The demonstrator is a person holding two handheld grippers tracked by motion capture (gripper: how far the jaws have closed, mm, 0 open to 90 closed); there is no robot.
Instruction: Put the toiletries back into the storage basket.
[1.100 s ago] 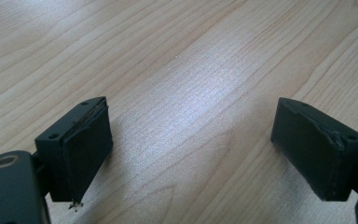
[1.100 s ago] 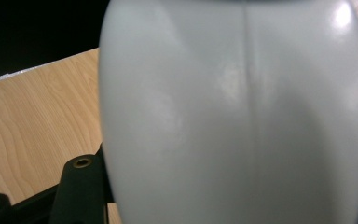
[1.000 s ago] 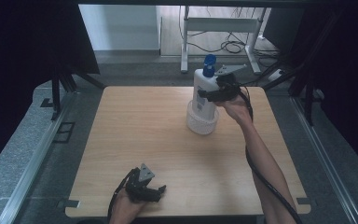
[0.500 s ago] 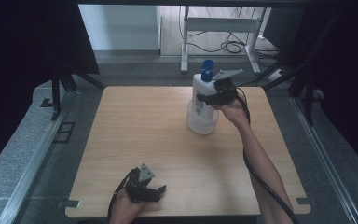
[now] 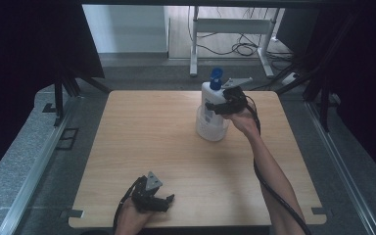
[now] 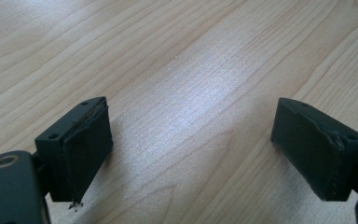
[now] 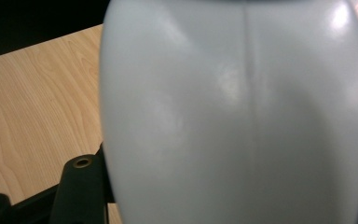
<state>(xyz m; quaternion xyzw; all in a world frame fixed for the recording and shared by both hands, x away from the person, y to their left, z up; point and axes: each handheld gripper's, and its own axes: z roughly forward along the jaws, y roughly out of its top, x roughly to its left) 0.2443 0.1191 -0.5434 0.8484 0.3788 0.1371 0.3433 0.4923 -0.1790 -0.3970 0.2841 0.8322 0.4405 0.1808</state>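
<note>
Step in hand: a white bottle [image 5: 210, 105] with a blue cap [image 5: 217, 77] is being set into, or held over, a white round container [image 5: 211, 131] at the far right of the table [image 5: 147, 142].
Right gripper [image 5: 217, 106]: clamped on the bottle's body, whose pale side is seen close up in the right gripper view [image 7: 237, 112].
Bottle's place: upright, its base at the container's mouth; whether it is seated or just above cannot be told from the high view.
Left gripper [image 5: 162, 201]: resting at the near edge, its jaws apart with nothing but bare wood between them [image 6: 191, 116].
Next move, as judged: the bottle should be lowered straight until it is borne by the container, and the grip eased only then.
</note>
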